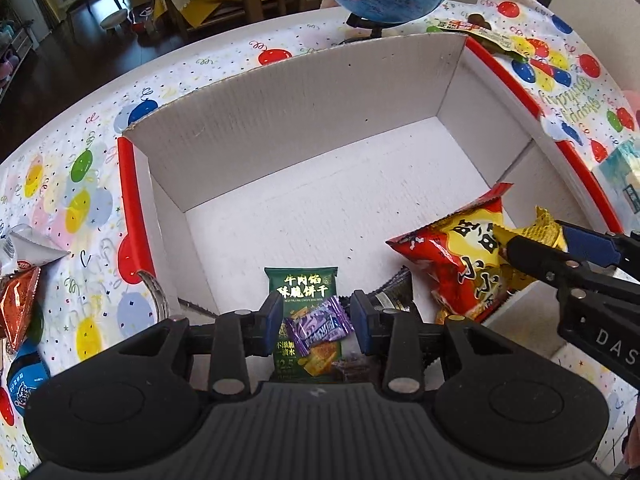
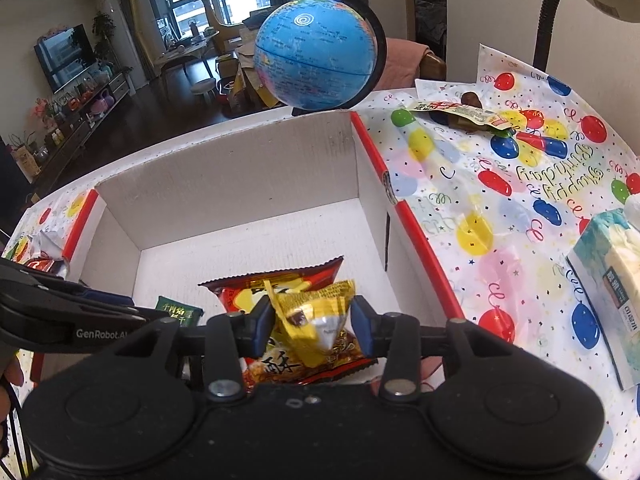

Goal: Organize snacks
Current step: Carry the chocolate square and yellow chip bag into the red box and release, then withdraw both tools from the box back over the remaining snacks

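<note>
A white cardboard box (image 1: 320,100) with red edges stands on the balloon tablecloth. My left gripper (image 1: 318,320) is over its near end; a purple candy packet (image 1: 320,326) lies between its spread blue pads, above a green biscuit packet (image 1: 306,292) on the box floor. My right gripper (image 2: 314,322) is shut on a yellow snack packet (image 2: 316,316), held over a red and yellow snack bag (image 2: 280,284) in the box. From the left wrist view the right gripper (image 1: 532,248) enters at right, with the red bag (image 1: 452,256) under it.
A blue globe (image 2: 316,52) stands behind the box. A brown snack packet (image 2: 464,114) lies at the back right. A tissue pack (image 2: 612,292) sits at right. More snack packets (image 1: 20,296) lie left of the box. A lamp stem (image 2: 548,8) rises at the back right.
</note>
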Demonstrator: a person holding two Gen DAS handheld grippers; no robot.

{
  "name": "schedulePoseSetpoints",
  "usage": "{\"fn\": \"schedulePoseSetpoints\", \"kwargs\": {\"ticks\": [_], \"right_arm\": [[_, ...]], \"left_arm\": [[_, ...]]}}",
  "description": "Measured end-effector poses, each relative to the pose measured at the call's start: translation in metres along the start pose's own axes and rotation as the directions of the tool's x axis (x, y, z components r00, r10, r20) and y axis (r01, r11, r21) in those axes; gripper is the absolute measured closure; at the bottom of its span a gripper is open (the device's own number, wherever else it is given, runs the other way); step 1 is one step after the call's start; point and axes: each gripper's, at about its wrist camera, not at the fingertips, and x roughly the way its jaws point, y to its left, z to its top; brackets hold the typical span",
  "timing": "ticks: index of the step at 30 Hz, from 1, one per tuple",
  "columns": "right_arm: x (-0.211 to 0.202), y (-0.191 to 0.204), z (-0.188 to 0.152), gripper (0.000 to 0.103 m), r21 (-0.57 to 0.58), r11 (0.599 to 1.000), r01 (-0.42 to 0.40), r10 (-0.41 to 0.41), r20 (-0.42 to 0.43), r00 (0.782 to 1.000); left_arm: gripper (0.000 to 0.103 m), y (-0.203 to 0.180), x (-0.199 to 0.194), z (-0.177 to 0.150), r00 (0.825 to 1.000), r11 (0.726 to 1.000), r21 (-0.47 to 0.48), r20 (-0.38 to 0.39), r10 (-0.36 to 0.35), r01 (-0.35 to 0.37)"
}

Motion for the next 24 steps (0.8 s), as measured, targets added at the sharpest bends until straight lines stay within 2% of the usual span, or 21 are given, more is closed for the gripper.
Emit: {"fn": "schedulePoseSetpoints", "kwargs": {"ticks": [2, 4, 6, 15, 18, 21, 24], "right_arm": [[-0.003, 0.001, 0.000, 0.056, 0.002, 1.000, -0.007, 0.007, 0.005, 1.000], [-0.007, 0.003, -0.001, 0.051, 0.001, 1.000, -0.010, 0.010, 0.010, 1.000], [-0.012, 0.005, -0.002, 0.045, -0.003, 1.000, -0.011, 0.011, 0.018, 1.000], [-0.040, 0.022, -0.006, 0.029, -0.034, 0.999, -0.028, 0.030, 0.067, 0.997], [-0.050, 0.032, -0.008, 0.026, -0.047, 0.998, -0.037, 0.040, 0.075, 0.996], [-0.062, 0.042, -0.011, 0.022, -0.050, 0.997, -0.060, 0.064, 0.091, 0.994], [-0.075, 0.055, -0.014, 0.016, -0.060, 0.996, -0.070, 0.076, 0.116, 0.990]], "left_arm": [[0.062, 0.000, -0.005, -0.001, 1.000, 1.000, 0.000, 0.007, -0.005, 0.005], [0.049, 0.001, -0.011, -0.004, 1.000, 1.000, -0.004, 0.022, -0.009, 0.009], [0.046, 0.004, -0.018, -0.007, 0.999, 1.000, -0.014, 0.038, -0.012, 0.012], [0.045, 0.021, -0.050, -0.025, 0.996, 0.999, -0.042, 0.086, -0.021, 0.024], [0.045, 0.028, -0.065, -0.035, 0.992, 0.997, -0.043, 0.114, -0.061, 0.066], [0.038, 0.030, -0.083, -0.046, 0.988, 0.998, -0.029, 0.147, -0.043, 0.048], [0.037, 0.041, -0.098, -0.057, 0.984, 0.997, -0.037, 0.170, -0.059, 0.066]]}}
